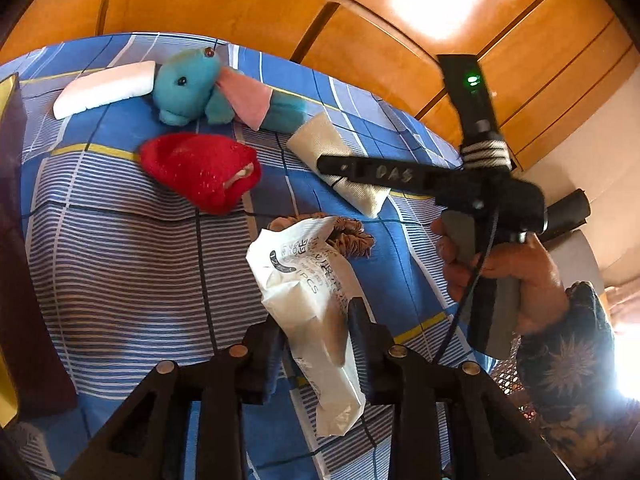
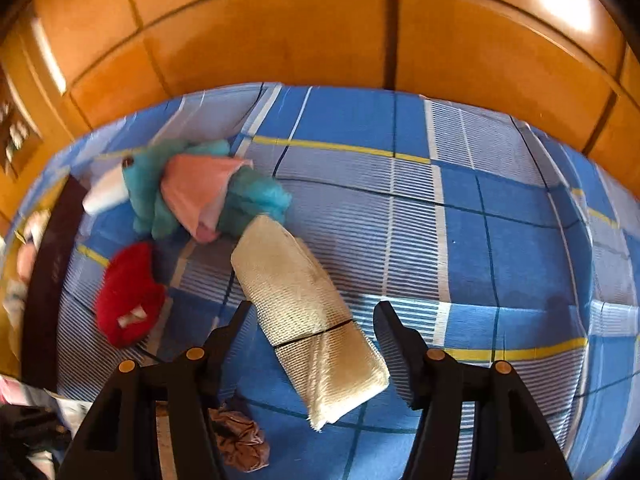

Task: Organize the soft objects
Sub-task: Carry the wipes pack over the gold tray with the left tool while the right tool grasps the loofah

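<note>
1. Left gripper (image 1: 316,344) clamped on white packet (image 1: 308,312), above blue checked bedsheet (image 1: 132,280).
2. Right gripper (image 2: 312,320) spread wide, either side of cream cloth roll (image 2: 308,316) lying on bedsheet.
3. Red plush (image 1: 200,176) and teal toy (image 1: 192,88) lying beyond, near headboard (image 1: 240,4).

This is a home bedroom. A bed sheet (image 2: 520,240) in blue plaid with yellow lines covers a soft, slightly creased surface that fills both views, and glossy orange wood panels (image 2: 280,40) with dark seams, like a wardrobe or headboard wall, rise right behind it. Household soft things lie on the sheet: a teal plush toy (image 1: 188,88), a red plush strawberry (image 1: 200,172), a white foam pad (image 1: 104,88) and a rolled cream cloth (image 2: 308,320).
</note>
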Available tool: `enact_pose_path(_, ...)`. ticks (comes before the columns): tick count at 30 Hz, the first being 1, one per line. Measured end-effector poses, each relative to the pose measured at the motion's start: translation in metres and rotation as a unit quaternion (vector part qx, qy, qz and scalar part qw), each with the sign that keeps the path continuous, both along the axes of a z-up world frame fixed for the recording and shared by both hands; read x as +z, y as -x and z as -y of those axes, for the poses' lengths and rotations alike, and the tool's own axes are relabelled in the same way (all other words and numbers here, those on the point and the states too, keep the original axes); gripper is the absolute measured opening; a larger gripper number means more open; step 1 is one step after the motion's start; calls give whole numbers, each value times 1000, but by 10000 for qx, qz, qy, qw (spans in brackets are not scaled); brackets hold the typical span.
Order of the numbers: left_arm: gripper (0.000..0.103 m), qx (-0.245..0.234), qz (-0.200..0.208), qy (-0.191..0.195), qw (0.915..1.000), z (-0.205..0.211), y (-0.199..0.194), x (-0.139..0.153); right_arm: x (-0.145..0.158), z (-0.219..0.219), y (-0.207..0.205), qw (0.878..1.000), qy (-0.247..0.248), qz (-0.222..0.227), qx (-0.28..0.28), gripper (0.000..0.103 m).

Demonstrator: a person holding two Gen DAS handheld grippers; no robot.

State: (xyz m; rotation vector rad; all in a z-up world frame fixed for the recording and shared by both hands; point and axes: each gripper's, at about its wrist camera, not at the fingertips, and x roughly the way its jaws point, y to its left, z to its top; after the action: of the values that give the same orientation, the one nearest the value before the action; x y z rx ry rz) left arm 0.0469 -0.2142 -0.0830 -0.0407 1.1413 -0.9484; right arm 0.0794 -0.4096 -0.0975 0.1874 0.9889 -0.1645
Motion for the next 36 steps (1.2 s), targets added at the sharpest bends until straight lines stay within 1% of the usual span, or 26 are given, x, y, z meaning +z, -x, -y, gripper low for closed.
enact_pose_path(2,25,-86,87,48,9999,1,4,4,-1,-6,1,9997,233,1,116,54)
enact_pose_path(4,23,-209,192,144,9995,3,10,9,-1,-9,2,9993,348,13,160,52)
enact_pose_path(8,21,-364,660,98,9971,6,26,22,-2,-4,4,9997,201,-4,101,52)
enact_pose_path(12,21,-376,847,5,9957,6,33,28,-1,2,5,10000,61,-14,52,53)
enact_pose_path(17,20,-362,1061,-95,9937,-2,42,36,-2,-2,7,9998,180,-7,121,53)
enact_pose_path(22,19,-239,1227,-74,9921,-18,48,49,-4,-10,7,9988,452,0,202,53)
enact_pose_path(27,19,-27,1302,10,9915,-35,48,59,-5,-18,7,9971,706,-42,279,52)
enact_pose_path(29,19,62,1312,48,9913,-42,46,63,-7,-19,6,9968,741,-111,287,52)
enact_pose_path(32,19,181,1336,96,9908,-52,44,69,-9,-16,6,9976,641,-159,221,52)
enact_pose_path(36,19,400,1392,220,9892,-72,43,81,-9,-19,6,9968,755,-139,227,51)
